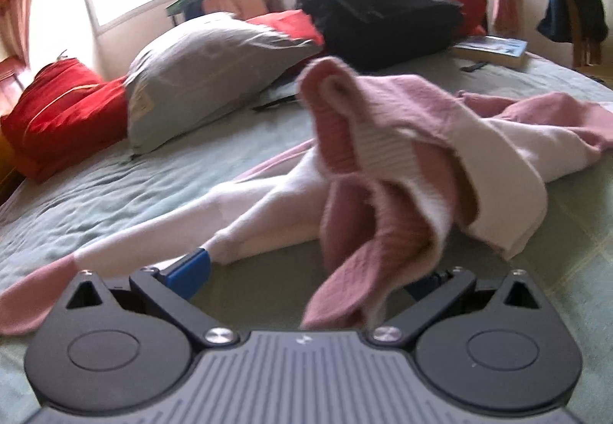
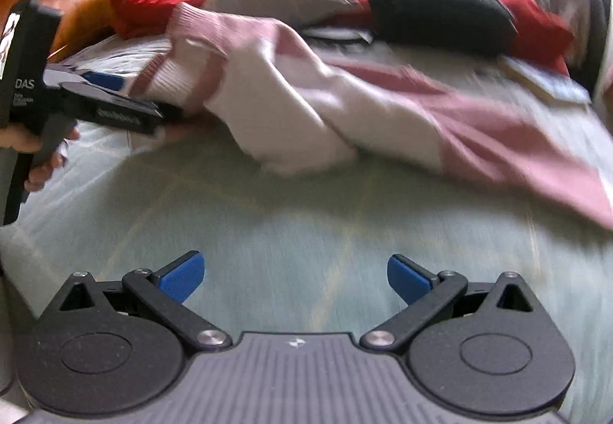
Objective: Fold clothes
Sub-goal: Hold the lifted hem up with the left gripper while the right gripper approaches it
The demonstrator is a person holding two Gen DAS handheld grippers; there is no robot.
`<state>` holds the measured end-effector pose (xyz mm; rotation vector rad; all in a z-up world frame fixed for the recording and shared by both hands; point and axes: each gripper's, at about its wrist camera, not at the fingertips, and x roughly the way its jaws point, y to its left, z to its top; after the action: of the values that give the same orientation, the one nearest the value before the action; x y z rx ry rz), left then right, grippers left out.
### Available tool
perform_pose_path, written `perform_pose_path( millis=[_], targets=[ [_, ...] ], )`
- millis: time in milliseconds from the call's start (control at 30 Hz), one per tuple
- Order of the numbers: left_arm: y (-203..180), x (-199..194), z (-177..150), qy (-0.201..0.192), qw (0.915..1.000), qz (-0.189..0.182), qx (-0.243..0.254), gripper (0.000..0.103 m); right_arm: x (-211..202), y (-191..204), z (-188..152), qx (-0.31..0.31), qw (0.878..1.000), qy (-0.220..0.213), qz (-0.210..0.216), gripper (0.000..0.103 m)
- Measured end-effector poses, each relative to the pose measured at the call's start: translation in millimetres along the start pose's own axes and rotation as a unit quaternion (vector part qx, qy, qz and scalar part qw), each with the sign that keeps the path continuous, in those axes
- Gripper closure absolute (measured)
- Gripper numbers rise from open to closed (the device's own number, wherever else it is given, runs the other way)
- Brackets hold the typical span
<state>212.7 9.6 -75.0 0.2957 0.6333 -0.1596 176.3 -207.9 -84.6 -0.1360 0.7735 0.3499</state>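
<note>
Left gripper: fingers spread apart; a pink ribbed cuff hangs between them, so whether anything is pinched I cannot tell.
Right gripper: fingers wide apart, holding nothing, over bare bed near its front edge.
Sweater: pink and white knit, crumpled mid-bed, one end raised, probably to spread it flat.
Status: folding not yet begun.

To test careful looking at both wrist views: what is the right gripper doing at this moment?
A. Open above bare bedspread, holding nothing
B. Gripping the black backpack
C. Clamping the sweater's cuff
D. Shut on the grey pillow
A: the right gripper has its blue fingers spread wide over the green bedspread, with nothing between them, while the pink and white sweater lies farther off, next to the left gripper.
</note>
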Motion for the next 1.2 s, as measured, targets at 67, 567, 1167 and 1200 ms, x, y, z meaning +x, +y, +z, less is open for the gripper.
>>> perform_pose_path(
  millis=[67, 567, 1167, 1200],
  targets=[
    [-0.7, 6.5, 1.1, 0.004, 1.0000, 0.006, 0.002, 0.001, 18.4, 8.5, 18.7, -0.031, 0.999, -0.009, 0.000, 0.000],
    [15.1, 9.2, -5.6, 0.009, 0.9996, 0.021, 0.018, 0.001, 72.7, -11.1, 54.4, -0.051, 0.981, -0.062, -0.176, 0.000],
    [9.7, 13.3, -9.6, -0.005, 0.9990, 0.021, 0.040, 0.001, 66.8, -25.2, 45.2, -0.035, 0.980, -0.084, -0.178, 0.000],
    [12.4, 9.8, -11.1, -0.007, 0.9987, 0.023, 0.045, 0.001, 59.1, -27.2, 43.5, -0.031, 0.979, -0.093, -0.181, 0.000]
  ],
)
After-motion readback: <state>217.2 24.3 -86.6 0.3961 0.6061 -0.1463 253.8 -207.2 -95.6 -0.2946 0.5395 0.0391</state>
